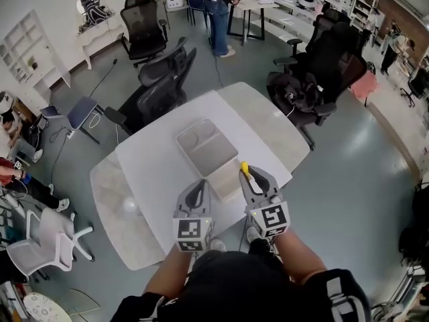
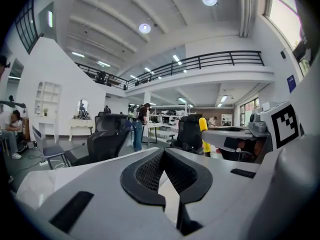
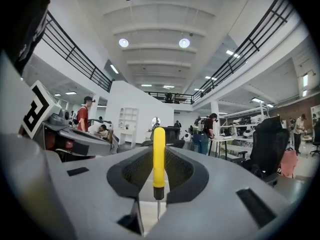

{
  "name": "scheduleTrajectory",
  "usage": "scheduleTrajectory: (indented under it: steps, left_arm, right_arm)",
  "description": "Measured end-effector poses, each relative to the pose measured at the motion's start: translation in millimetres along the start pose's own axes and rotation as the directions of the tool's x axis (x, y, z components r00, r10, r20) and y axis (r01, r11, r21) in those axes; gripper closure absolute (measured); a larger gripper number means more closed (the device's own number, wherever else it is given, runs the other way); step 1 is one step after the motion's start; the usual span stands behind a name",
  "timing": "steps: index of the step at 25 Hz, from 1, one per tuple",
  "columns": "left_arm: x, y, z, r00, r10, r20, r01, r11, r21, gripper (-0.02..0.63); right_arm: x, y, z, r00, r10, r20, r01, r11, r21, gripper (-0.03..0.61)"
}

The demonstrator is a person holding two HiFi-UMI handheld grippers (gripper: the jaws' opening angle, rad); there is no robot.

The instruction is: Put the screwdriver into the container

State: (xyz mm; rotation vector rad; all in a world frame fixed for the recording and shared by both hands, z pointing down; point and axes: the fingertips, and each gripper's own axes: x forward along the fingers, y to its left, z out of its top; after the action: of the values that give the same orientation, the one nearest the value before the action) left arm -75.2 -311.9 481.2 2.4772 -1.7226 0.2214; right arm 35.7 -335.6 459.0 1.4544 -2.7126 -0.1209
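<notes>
In the lower centre of the head view, the right gripper (image 1: 249, 176) pinches the yellow-handled screwdriver (image 3: 159, 156) upright. It is just short of the grey container (image 1: 201, 154), which sits above it on the white table (image 1: 147, 173). The left gripper (image 1: 196, 193) is closed on nothing. This looks like mid-carry; the next move calls for reaching over the container and letting go.

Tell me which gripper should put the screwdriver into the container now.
Right. The right gripper is already shut on the yellow-handled screwdriver, close to the container. The left gripper is shut and holds nothing.
</notes>
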Motion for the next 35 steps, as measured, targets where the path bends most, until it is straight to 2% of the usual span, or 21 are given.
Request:
scheduleTrajectory:
  steps: [3,5,8,10,14,18,20,22,24,28,33,35]
  left_arm:
    - [-2,9,0,0.997,0.074,-0.004,-0.074,0.997,-0.034,0.601]
    - [-3,16,1,0.993,0.118,-0.006,-0.118,0.991,-0.059,0.601]
    - [-4,25,-1,0.982,0.187,-0.011,-0.187,0.980,-0.060,0.601]
    - [-7,31,-2,0.972,0.235,-0.015,-0.236,0.969,-0.075,0.601]
    - [-20,43,-5,0.946,0.322,-0.021,-0.323,0.943,-0.084,0.601]
    - [-32,51,-9,0.919,0.394,-0.035,-0.395,0.912,-0.109,0.601]
    - [-36,52,-11,0.908,0.417,-0.044,-0.419,0.901,-0.114,0.601]
    - [-39,53,-11,0.898,0.437,-0.050,-0.440,0.891,-0.112,0.601]
    - [-41,53,-9,0.891,0.452,-0.050,-0.455,0.885,-0.102,0.601]
    - [-44,52,-11,0.878,0.476,-0.060,-0.479,0.872,-0.097,0.601]
    - [-46,49,-20,0.864,0.496,-0.090,-0.503,0.859,-0.093,0.601]
    - [-48,49,-21,0.858,0.505,-0.095,-0.513,0.854,-0.091,0.601]
  right_arm:
    - [14,-3,-7,0.997,0.076,-0.032,-0.077,0.997,-0.029,0.512]
    - [27,-1,-9,0.988,0.148,-0.043,-0.151,0.984,-0.091,0.512]
    - [45,6,-15,0.965,0.251,-0.077,-0.262,0.940,-0.217,0.512]
    - [54,11,-23,0.944,0.310,-0.112,-0.330,0.899,-0.288,0.512]
    - [67,22,-46,0.885,0.425,-0.190,-0.465,0.793,-0.394,0.512]
    - [74,29,-80,0.812,0.504,-0.296,-0.582,0.656,-0.480,0.512]
    - [75,30,-101,0.774,0.529,-0.348,-0.631,0.591,-0.503,0.512]
    - [78,32,-125,0.735,0.550,-0.396,-0.675,0.541,-0.501,0.512]
    - [80,34,-149,0.699,0.559,-0.447,-0.713,0.487,-0.505,0.512]
    - [76,40,-195,0.633,0.547,-0.548,-0.768,0.350,-0.537,0.512]
    - [76,47,-231,0.566,0.525,-0.636,-0.814,0.236,-0.530,0.512]
    - [79,49,-242,0.538,0.514,-0.668,-0.833,0.201,-0.515,0.512]
